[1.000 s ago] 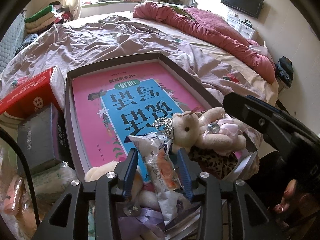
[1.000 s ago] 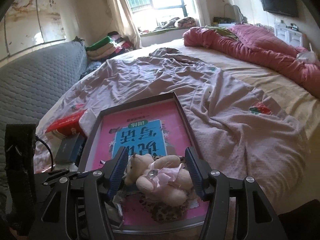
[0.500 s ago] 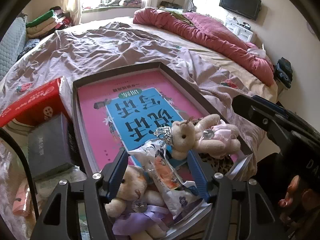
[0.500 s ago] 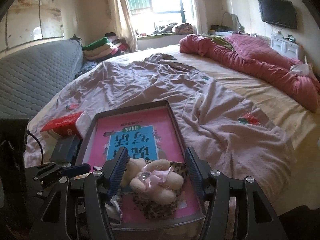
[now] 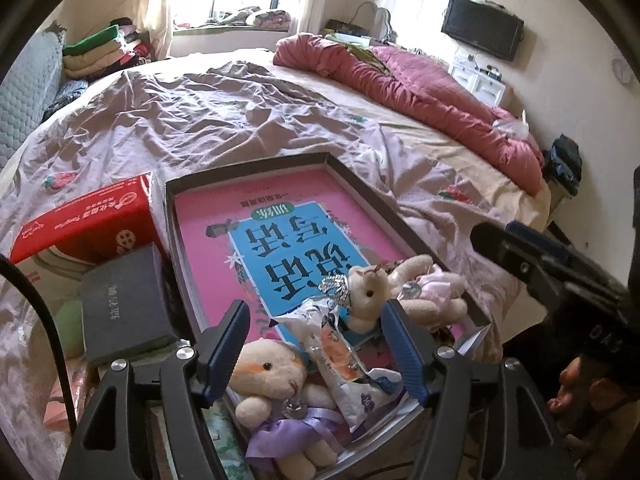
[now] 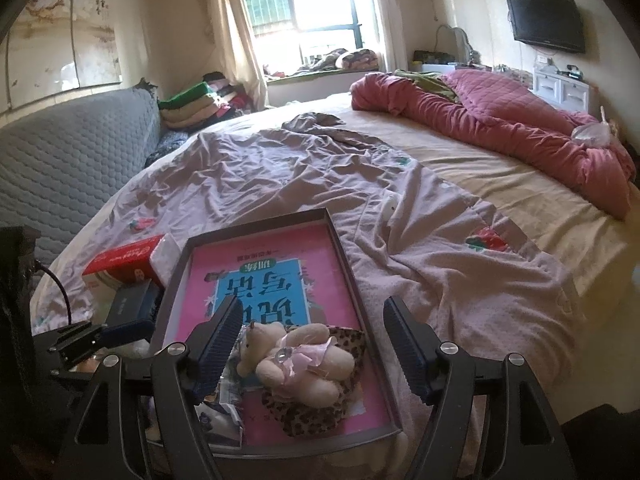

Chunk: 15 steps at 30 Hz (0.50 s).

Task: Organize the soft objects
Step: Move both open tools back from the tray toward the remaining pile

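A grey tray (image 5: 360, 188) with a pink and blue book (image 5: 256, 240) lies on the bed. In it lie a cream bear in a pink dress (image 5: 404, 292) (image 6: 296, 356) on a leopard-print cloth (image 6: 320, 404), a bear with a purple bow (image 5: 276, 384), and a plastic snack packet (image 5: 340, 356). My left gripper (image 5: 316, 344) is open above the packet and the purple-bow bear. My right gripper (image 6: 312, 344) is open around the pink-dress bear, above it.
A red tissue box (image 5: 92, 216) and a dark grey box (image 5: 120, 300) sit left of the tray. A wrinkled mauve sheet (image 6: 280, 172) and a red quilt (image 6: 480, 128) cover the bed. The right gripper body (image 5: 560, 272) shows at the right.
My left gripper let go of the snack packet, opened wide and pulled back and up. The right gripper also drew back a little, still open.
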Motion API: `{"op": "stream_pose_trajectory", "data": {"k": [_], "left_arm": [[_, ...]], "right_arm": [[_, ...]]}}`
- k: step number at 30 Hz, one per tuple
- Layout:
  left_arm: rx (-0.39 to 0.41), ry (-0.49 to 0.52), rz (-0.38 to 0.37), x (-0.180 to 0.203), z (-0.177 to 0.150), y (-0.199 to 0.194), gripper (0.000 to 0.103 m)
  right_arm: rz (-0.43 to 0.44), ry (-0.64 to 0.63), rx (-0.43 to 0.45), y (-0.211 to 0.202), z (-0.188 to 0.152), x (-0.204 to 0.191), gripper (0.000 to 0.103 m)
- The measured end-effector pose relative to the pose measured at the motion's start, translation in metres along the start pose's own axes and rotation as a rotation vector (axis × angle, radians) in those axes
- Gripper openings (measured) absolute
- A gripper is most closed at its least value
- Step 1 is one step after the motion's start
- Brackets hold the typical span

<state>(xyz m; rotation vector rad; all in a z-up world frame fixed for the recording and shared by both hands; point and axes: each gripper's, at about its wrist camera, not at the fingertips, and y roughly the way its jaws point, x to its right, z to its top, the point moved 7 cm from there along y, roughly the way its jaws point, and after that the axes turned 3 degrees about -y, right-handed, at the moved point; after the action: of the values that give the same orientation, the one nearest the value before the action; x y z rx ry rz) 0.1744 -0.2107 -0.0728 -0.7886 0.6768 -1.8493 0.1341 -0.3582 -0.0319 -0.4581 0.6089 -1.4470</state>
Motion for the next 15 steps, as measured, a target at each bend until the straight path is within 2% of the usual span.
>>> {"op": "stream_pose_trajectory", "data": {"k": [4, 7, 15], "left_arm": [[0.048, 0.004, 0.045, -0.006, 0.009, -0.018, 0.068], [0.056, 0.004, 0.075, -0.012, 0.012, -0.026, 0.068], [0.084, -0.042, 0.107, -0.032, 0.02, -0.051, 0.069]], "right_arm": [[0.0, -0.001, 0.003, -0.003, 0.001, -0.001, 0.074], [0.009, -0.008, 0.006, -0.003, 0.003, -0.005, 0.074], [0.003, -0.014, 0.003, -0.015, 0.014, -0.016, 0.075]]}}
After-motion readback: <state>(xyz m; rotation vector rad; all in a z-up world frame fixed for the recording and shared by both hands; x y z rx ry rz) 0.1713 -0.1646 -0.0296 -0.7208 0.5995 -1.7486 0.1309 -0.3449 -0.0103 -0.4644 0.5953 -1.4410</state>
